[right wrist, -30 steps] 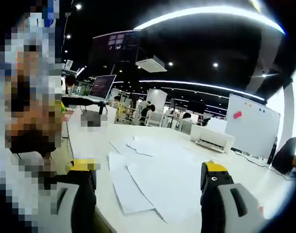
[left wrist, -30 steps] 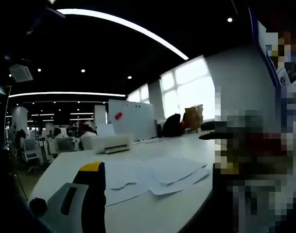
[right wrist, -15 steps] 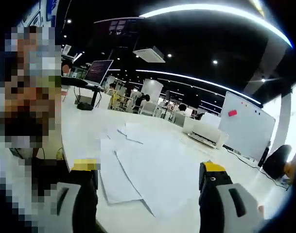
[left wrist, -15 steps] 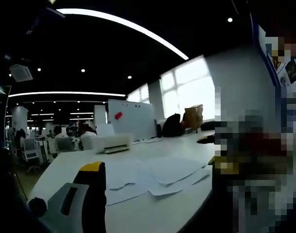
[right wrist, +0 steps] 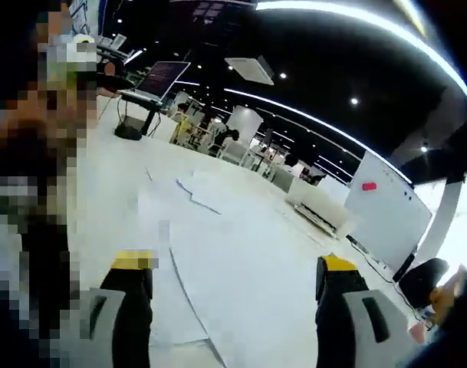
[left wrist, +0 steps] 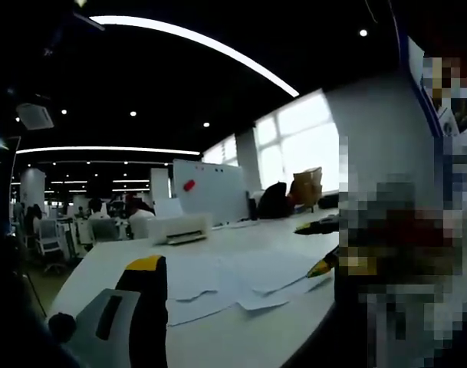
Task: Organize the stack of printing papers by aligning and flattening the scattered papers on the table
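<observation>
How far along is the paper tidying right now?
Done: nothing visibly; the papers lie fanned and overlapping on the white table, edges unaligned. In hand: the right gripper hangs open above the sheets, apparently gripping nothing; the left gripper's far jaw is hidden. Left: gather, square and flatten the whole stack.

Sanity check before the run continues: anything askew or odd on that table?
The printing papers are askew: loose sheets fanned across the table, overlapping at different angles, edges and corners not lined up. The right gripper view shows the same scatter. No visible tears or spills.
</observation>
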Tool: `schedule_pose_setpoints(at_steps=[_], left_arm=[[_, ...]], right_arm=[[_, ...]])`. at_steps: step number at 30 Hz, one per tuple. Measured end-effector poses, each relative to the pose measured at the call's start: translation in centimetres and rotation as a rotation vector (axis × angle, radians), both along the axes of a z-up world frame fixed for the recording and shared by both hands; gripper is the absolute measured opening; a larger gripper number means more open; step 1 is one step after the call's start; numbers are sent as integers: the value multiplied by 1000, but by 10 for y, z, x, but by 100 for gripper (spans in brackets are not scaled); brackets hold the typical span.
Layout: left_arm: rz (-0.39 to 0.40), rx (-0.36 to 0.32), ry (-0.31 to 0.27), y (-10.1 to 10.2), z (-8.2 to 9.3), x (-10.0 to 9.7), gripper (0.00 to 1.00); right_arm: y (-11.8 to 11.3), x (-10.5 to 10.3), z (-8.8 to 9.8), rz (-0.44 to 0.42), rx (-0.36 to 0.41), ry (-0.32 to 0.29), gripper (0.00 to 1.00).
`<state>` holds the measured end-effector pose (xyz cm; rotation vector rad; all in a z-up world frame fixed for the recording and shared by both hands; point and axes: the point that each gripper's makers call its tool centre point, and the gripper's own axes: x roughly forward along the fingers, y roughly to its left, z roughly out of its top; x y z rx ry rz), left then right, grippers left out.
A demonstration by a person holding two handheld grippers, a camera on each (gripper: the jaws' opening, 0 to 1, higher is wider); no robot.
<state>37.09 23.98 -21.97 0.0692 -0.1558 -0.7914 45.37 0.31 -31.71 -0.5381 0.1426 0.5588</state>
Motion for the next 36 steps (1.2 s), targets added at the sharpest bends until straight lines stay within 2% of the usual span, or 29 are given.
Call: schedule_pose_setpoints(at_steps=[2,5,9,13,17,21,25,29,32,35,36], left_arm=[[7,-3,-6,4,2,-1,93],[18,-12,-8,11,3,0,93],[32,-13,-7,17,3,1,92],[45,-20,-7,24,4,2,92],[57,-20,-2,28,3,4,92],[65,-19,-4,31,3,4,92],[69,-19,-6,33,5,4,91],[69,-17,-7,33,5,4,91],[70,-13,-9,33,6,3,90],[71,-15,-12,33,7,3,90],[71,-16,-12,33,8,3,90]], right_arm=[[6,9,-8,17,34,59,89],[7,23,-13,17,34,90,89],[9,37,-18,14,5,109,89],[12,42,-26,37,-33,127,90],[19,46,-20,59,-2,129,90],[19,48,-27,46,88,200,90],[16,51,-31,39,146,205,90],[17,45,-39,31,221,265,89],[17,42,-42,26,249,293,88],[18,36,-50,0,309,375,88],[19,36,-51,-1,319,384,88]])
